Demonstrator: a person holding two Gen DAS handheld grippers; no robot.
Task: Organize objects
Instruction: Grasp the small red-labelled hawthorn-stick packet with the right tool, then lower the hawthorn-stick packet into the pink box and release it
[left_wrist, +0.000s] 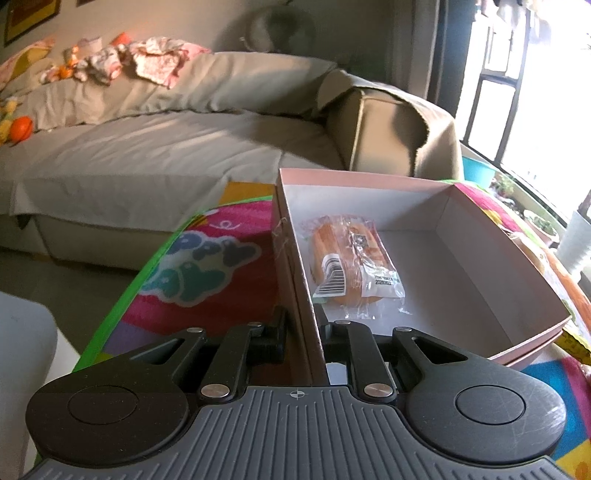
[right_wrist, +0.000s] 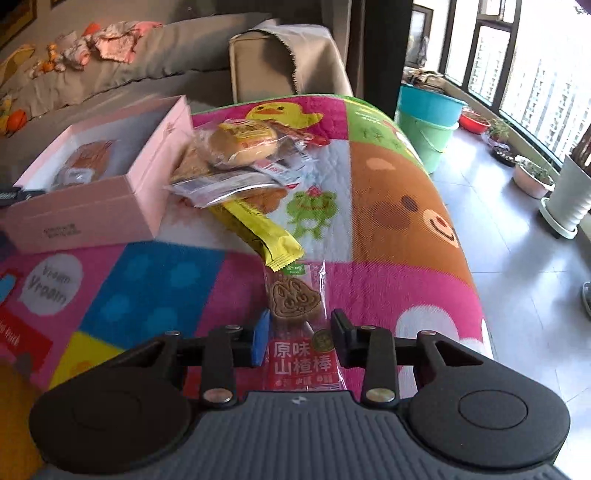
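The left tongs (left_wrist: 302, 325) are clamped on the near left wall of the pink box (left_wrist: 291, 236), one finger outside the wall and the other inside. The box sits open on a bright patchwork mat (left_wrist: 229, 280) that covers the bench. Inside the box, against its left side, lies one wrapped orange bun (left_wrist: 349, 264) with a barcode label on its clear wrapper; the box floor to the right of it is bare white card.

The right tongs (right_wrist: 299, 338) stand apart on either side of a red hawthorn-stick packet (right_wrist: 301, 332), which lies flat on the mat with a brown rabbit-shaped biscuit showing through its clear upper half. The blue pad on the left finger is just beside the packet's edge; whether either finger touches the wrapper I cannot tell.

Just beyond the packet lies a yellow snack bar (right_wrist: 258, 229), touching its far end. Past that is a heap of wrapped snacks (right_wrist: 236, 166) just to the right of the pink box (right_wrist: 122, 192), with a round bun (right_wrist: 243, 146) on top.

A grey sofa (left_wrist: 166, 147) stands behind the bench, with crumpled clothes (left_wrist: 140, 61) on its backrest. Stacked buckets (right_wrist: 428, 122) stand on the tiled floor near the window.
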